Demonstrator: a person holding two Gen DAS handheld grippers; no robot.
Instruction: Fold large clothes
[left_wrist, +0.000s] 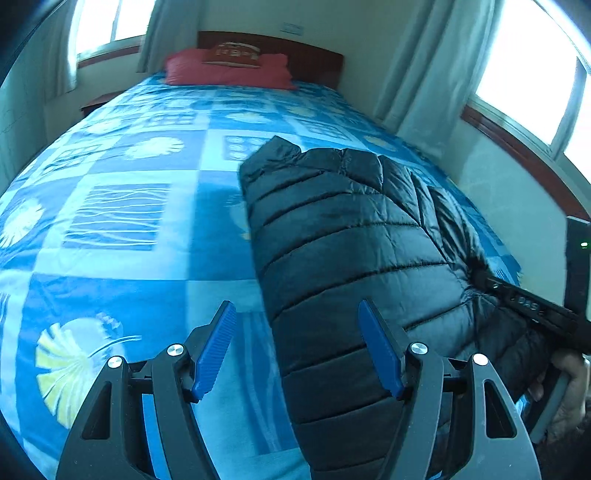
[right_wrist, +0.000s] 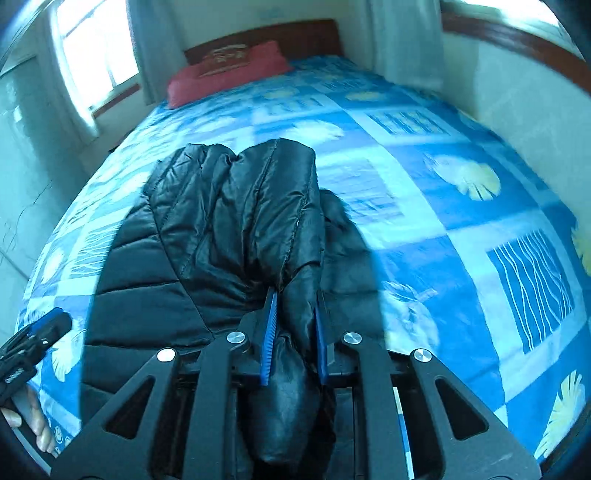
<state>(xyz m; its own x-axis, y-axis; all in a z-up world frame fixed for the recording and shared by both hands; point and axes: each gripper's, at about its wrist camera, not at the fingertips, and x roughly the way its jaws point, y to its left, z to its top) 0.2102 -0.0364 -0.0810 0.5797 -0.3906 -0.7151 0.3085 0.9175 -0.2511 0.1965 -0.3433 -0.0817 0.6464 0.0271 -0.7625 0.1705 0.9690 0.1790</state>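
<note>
A black quilted puffer jacket (left_wrist: 354, 236) lies on the bed's blue patterned cover (left_wrist: 129, 221), toward the right side. My left gripper (left_wrist: 295, 314) hangs open over the jacket's near left edge, with nothing pinched between its blue pads. In the right wrist view my right gripper (right_wrist: 295, 295) is shut on a bunched fold of the jacket (right_wrist: 236, 206), with the shiny fabric squeezed between its pads and hanging down behind them. The right gripper (left_wrist: 491, 286) also shows at the jacket's right edge in the left wrist view, held by a hand (left_wrist: 565, 391).
A red pillow (left_wrist: 229, 68) lies at the wooden headboard (left_wrist: 314, 55). Curtained windows (left_wrist: 524, 74) flank the bed, and a wall runs close along its right side (right_wrist: 535, 103). The left gripper (right_wrist: 40, 332) and a hand (right_wrist: 33, 424) show at the lower left in the right wrist view.
</note>
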